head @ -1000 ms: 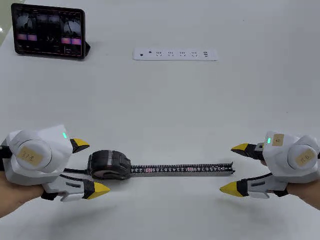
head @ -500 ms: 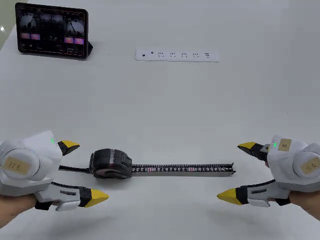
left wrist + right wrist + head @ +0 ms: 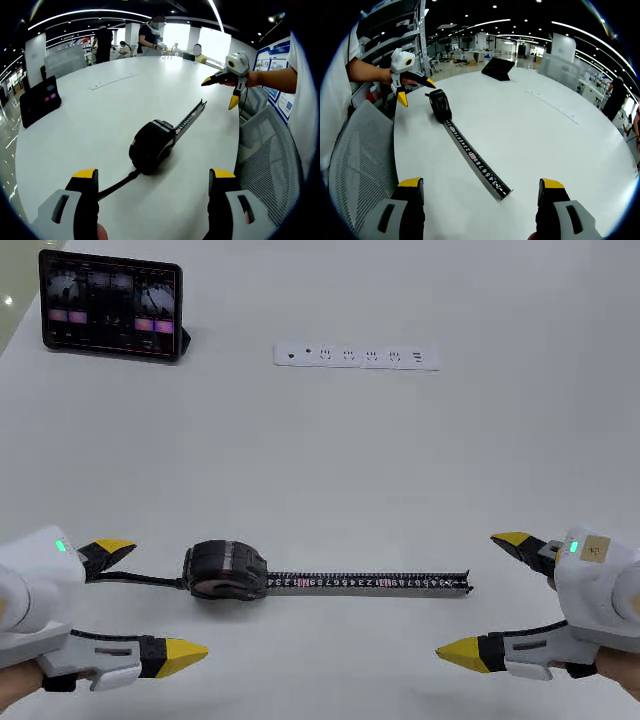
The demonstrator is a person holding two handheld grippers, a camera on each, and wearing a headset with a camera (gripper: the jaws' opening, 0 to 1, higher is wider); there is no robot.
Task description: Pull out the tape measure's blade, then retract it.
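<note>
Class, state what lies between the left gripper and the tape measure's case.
A black strap lies on the table, running from the case toward the left gripper and its open jaws. It shows in the head view and the left gripper view.

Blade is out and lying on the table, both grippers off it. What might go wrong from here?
Neither the left gripper nor the right gripper holds the tape measure; on release the blade could snap back and jerk it across the table. The blade lies flat, so jaws may slip off its tip.
</note>
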